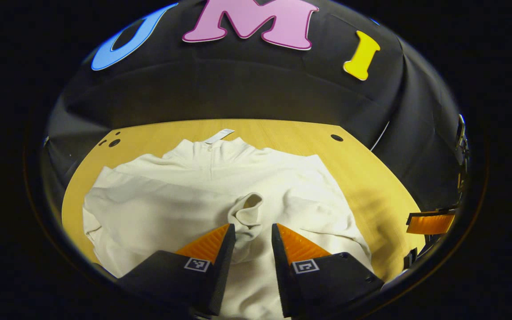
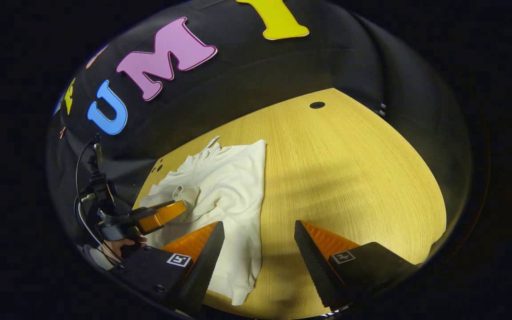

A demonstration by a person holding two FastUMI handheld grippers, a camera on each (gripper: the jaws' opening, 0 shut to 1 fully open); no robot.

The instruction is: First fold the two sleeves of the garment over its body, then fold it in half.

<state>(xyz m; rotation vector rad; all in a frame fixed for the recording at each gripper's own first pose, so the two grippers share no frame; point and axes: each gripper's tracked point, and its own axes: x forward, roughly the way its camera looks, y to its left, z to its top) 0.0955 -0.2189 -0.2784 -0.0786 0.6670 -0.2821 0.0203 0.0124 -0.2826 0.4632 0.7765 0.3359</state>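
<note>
The left gripper (image 1: 253, 235) hangs released over the cream garment (image 1: 185, 195) on the wooden table (image 1: 371, 178), a sleeve cuff (image 1: 248, 212) just ahead between its fingers. The right gripper (image 2: 259, 242) — jaws spread, empty — stands off the garment's side, the hem lying nearest its left finger.

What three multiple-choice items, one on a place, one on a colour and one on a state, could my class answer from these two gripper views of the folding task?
1. Where does the sleeve cuff lie?
A. on the garment's body
B. off the table edge
C. on the bare wood

2. What colour is the garment?
A. dark blue
B. off-white
C. red

3. How do the jaws of the right gripper stand?
A. shut on the collar
B. shut on the hem
C. open, holding nothing

Answers: 1 A, since the left gripper view shows the cuff resting on the body just ahead of the left gripper. 2 B, since the cloth looks off-white against the wooden table in both views. 3 C, since the right gripper view shows a wide gap with table and garment edge beneath.
</note>
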